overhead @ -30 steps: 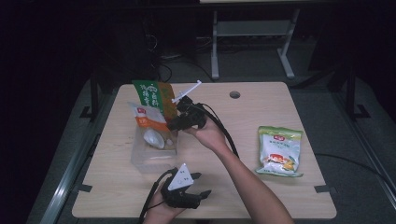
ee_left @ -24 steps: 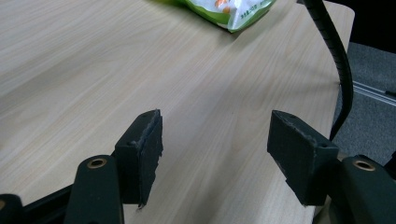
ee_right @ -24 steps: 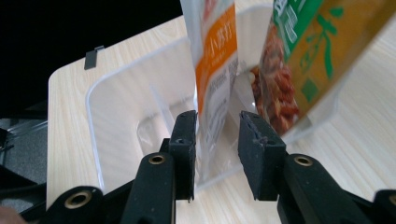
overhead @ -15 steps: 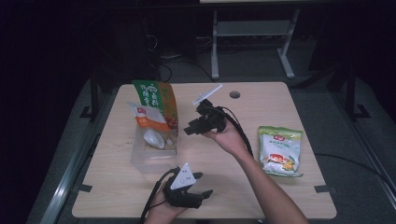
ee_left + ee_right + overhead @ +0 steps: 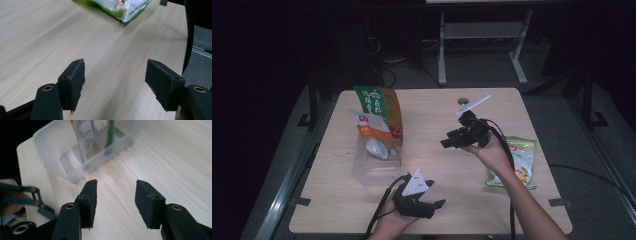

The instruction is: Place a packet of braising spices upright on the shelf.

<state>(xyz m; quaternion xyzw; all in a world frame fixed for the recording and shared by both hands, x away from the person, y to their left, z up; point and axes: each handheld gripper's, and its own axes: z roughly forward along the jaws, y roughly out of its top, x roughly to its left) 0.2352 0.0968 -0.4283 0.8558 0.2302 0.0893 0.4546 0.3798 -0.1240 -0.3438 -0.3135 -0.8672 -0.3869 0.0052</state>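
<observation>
A clear plastic bin [image 5: 364, 170] stands at the table's left. In it are an upright green snack bag [image 5: 382, 107], an orange-and-white packet [image 5: 371, 126] and a white pouch [image 5: 377, 148]. My right gripper [image 5: 447, 143] hovers over the middle of the table, to the right of the bin, with its jaws pointing left. In the right gripper view it [image 5: 116, 192] is open and empty, facing the bin [image 5: 57, 157]. My left gripper [image 5: 436, 207] rests near the front edge. It [image 5: 115, 82] is open over bare wood.
A green-and-white snack bag [image 5: 517, 160] lies flat at the table's right side, under the right forearm, and its corner [image 5: 120, 7] shows ahead of the left gripper. A round cable hole [image 5: 462, 101] sits at the far edge. A metal frame [image 5: 482, 35] stands behind the table.
My right gripper has drawn back from the bin, moving right and toward the middle of the table, with nothing in it. The left gripper has stayed put.
</observation>
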